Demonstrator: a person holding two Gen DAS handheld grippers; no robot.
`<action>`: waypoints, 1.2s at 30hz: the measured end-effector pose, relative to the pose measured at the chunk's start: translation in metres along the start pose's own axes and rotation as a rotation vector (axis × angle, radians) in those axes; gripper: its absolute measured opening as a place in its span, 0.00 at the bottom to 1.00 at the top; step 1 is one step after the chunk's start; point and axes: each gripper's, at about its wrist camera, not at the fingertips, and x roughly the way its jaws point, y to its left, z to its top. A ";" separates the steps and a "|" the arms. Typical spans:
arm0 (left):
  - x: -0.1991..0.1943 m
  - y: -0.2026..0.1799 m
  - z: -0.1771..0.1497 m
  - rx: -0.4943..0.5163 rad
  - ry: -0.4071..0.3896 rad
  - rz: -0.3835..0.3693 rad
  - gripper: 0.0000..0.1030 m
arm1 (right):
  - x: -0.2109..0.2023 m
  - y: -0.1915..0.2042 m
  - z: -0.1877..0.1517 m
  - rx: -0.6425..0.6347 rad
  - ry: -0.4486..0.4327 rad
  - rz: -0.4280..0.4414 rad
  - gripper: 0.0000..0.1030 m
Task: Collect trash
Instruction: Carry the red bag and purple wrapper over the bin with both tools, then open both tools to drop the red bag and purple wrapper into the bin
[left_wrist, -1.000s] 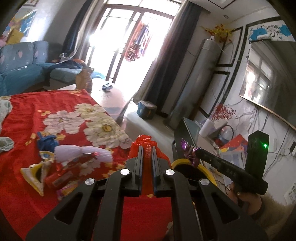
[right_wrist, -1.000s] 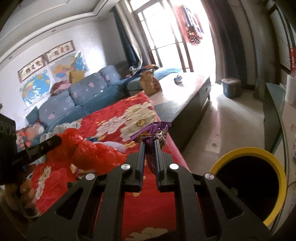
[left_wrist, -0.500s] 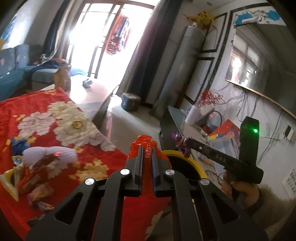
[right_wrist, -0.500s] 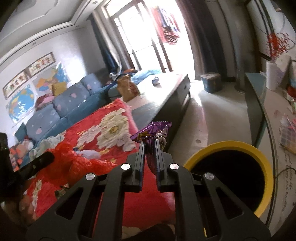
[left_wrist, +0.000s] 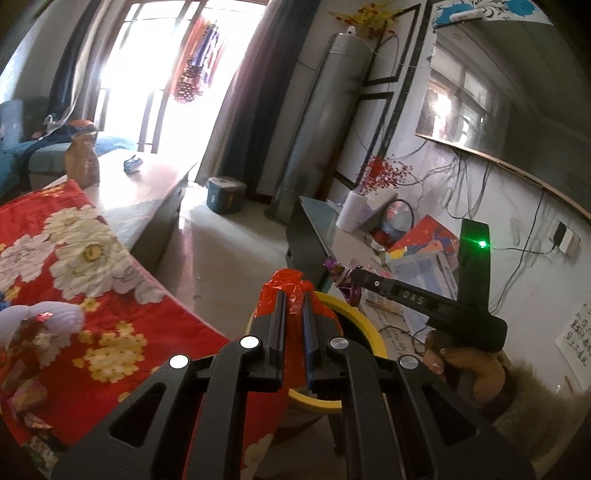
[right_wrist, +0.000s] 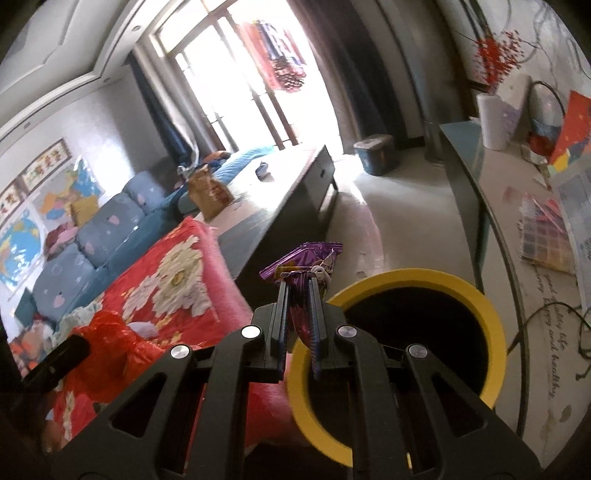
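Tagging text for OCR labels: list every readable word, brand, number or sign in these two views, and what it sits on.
"DAS": white letters on the black arm of the right gripper, seen from the left wrist view.
Cursive script on the pale glass-topped side table: too distorted to read.
Handwritten lines on the white paper sheet on the wall: too blurred.
Print on the crinkled purple foil wrapper: unreadable.
Wall maps above the blue sofa: too small.

A crumpled red plastic wrapper (left_wrist: 291, 291) sits pinched in my left gripper (left_wrist: 293, 295), and a purple foil wrapper (right_wrist: 306, 266) in my right gripper (right_wrist: 298, 284), both above the yellow-rimmed bin (right_wrist: 480, 306).
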 end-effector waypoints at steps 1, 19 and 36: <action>0.004 -0.003 0.000 0.003 0.003 -0.005 0.07 | 0.000 -0.003 0.000 0.005 0.001 -0.007 0.06; 0.064 -0.036 -0.021 0.033 0.116 -0.050 0.07 | 0.000 -0.061 -0.001 0.104 0.024 -0.118 0.06; 0.133 -0.049 -0.047 0.074 0.235 -0.060 0.08 | 0.016 -0.086 -0.012 0.161 0.105 -0.109 0.07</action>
